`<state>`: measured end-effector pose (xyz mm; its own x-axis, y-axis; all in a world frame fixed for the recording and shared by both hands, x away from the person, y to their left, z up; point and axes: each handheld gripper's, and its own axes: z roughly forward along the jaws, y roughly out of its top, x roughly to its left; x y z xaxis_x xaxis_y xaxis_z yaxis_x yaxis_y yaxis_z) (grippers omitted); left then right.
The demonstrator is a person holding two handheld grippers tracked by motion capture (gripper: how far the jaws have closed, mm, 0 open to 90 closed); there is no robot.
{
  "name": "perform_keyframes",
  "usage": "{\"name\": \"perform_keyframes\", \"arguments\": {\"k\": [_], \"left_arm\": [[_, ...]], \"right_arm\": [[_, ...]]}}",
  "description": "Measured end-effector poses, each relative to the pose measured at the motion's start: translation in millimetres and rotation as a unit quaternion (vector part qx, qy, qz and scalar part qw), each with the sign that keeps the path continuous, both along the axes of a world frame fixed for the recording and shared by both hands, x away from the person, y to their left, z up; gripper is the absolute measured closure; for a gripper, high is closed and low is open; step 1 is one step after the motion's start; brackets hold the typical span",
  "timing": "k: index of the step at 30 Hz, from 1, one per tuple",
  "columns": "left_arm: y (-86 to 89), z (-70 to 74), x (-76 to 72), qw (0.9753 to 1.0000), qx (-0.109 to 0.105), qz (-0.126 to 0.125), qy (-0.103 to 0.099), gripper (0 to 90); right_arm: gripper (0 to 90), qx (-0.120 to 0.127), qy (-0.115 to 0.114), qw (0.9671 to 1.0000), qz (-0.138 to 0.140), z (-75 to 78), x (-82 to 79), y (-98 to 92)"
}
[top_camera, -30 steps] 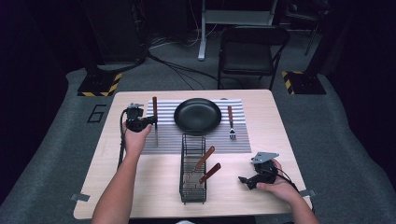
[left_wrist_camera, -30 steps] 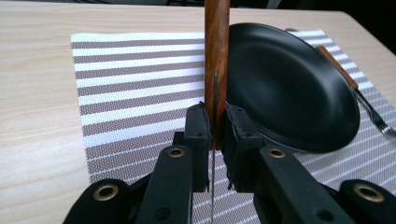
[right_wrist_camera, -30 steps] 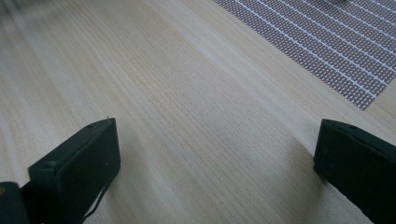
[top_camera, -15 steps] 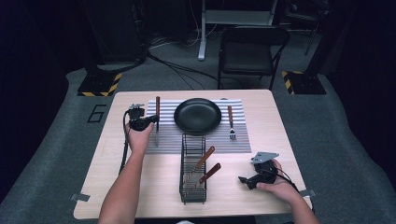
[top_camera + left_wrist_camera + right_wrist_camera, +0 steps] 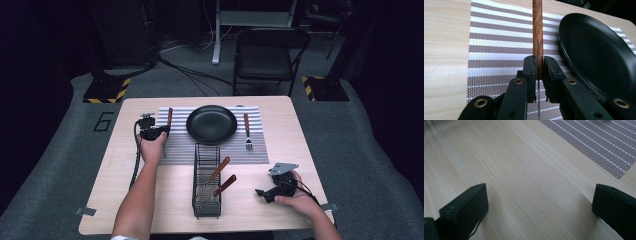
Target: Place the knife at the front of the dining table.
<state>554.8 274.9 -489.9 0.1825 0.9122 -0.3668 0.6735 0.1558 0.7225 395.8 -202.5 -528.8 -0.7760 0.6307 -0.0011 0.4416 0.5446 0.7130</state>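
Place setting, knife being laid left of plate.

Left tool (image 5: 538,75): jaws nearly shut, pinching the knife (image 5: 537,27) by its thin blade, wooden handle ahead of it over the mat (image 5: 175,145), plate (image 5: 596,50) just to its right.
Right tool (image 5: 265,192): jaws wide apart, empty, on the surface (image 5: 524,177).
Done: fork (image 5: 247,131) laid right of plate.
Left: releasing the knife; two utensils in the rack (image 5: 206,184).
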Motion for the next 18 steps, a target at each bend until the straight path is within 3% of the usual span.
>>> {"name": "perform_keyframes", "arguments": {"k": [18], "left_arm": [[-3.4,-18.2,10.0,0.9992,-0.012,0.029,0.023,80.5]], "right_arm": [[0.0,0.000,0.000,1.0000,0.000,0.0,0.0,0.0]]}}
